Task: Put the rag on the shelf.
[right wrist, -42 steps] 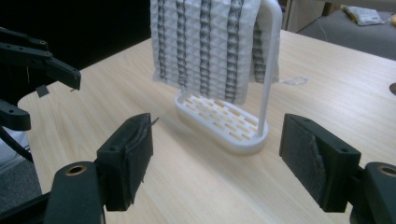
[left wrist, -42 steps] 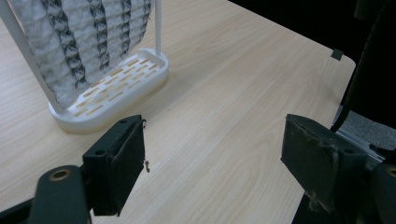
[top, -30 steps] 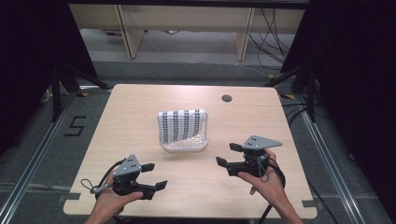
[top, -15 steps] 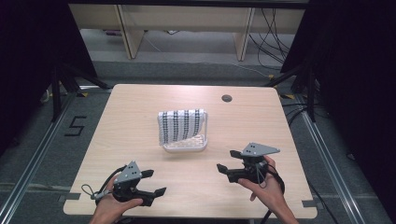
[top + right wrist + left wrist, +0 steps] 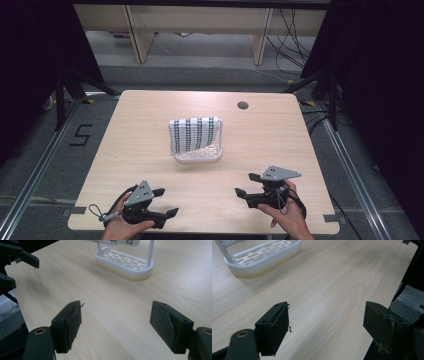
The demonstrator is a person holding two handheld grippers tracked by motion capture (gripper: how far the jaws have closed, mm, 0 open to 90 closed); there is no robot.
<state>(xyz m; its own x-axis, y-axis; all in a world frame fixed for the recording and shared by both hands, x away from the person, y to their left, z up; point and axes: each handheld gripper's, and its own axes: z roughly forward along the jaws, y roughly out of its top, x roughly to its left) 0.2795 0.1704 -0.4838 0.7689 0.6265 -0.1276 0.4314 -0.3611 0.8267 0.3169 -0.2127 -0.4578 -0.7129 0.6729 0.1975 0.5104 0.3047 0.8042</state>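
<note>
Striped black-and-white cloth [image 5: 194, 134] draped over the rail of a white slotted plastic rack [image 5: 197, 156], centre of the high view, on the light wood table [image 5: 280, 140]. Looks light and limp; it will sag and slide off the rail rather than lift as one piece. Best hold is probably the hanging lower edge or a corner, pinched through both layers. Rack looks light too and may tip or drag if the cloth snags, so brace its base.

Left hand-held gripper [image 5: 162, 202] sits at lower left of the high view, jaws spread wide, nothing between them, low over the table near its front edge. Right hand-held gripper [image 5: 245, 186] at lower right, jaws likewise spread and empty, pointing toward the rack. Both well apart from the cloth.
</note>
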